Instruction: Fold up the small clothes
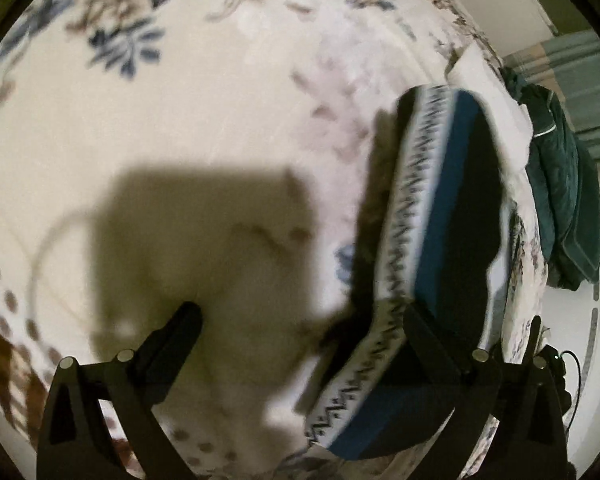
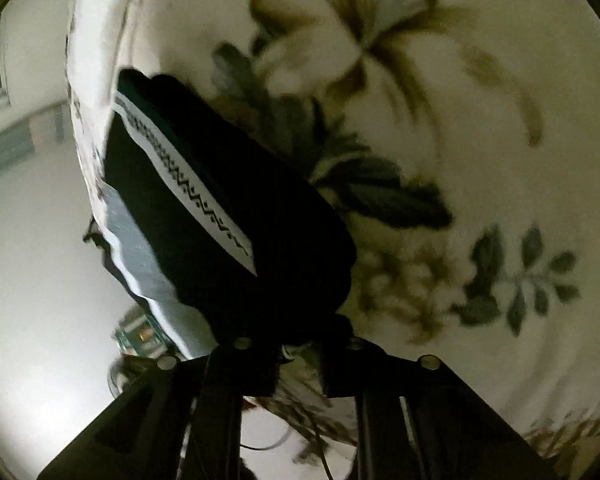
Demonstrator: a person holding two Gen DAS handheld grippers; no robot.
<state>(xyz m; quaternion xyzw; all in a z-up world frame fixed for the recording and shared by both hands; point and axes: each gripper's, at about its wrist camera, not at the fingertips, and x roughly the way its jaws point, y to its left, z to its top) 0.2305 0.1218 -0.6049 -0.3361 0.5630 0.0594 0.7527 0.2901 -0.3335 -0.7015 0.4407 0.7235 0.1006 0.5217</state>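
Dark small garment (image 1: 452, 216) with a blue stripe and a white zigzag-patterned band lies folded into a long narrow strip on the cream floral bedspread (image 1: 204, 128), close to the bed's edge. The left claw (image 1: 304, 320) stands wide apart; its right finger sits at the garment's near end, its left finger over bare bedspread, and nothing is pinched. In the right wrist view, the right claw (image 2: 298, 354) has its jaws drawn close together at the garment's near dark edge (image 2: 284, 280); cloth seems caught between them, though the dark fabric makes this hard to confirm.

My reading: one fold is made and the next is being set up. That calls for a firm pinch on the near end, carried over toward the far end, with edges kept aligned. A dark green crumpled cloth (image 1: 560, 200) hangs beyond the bed's edge. No container shows in either view.
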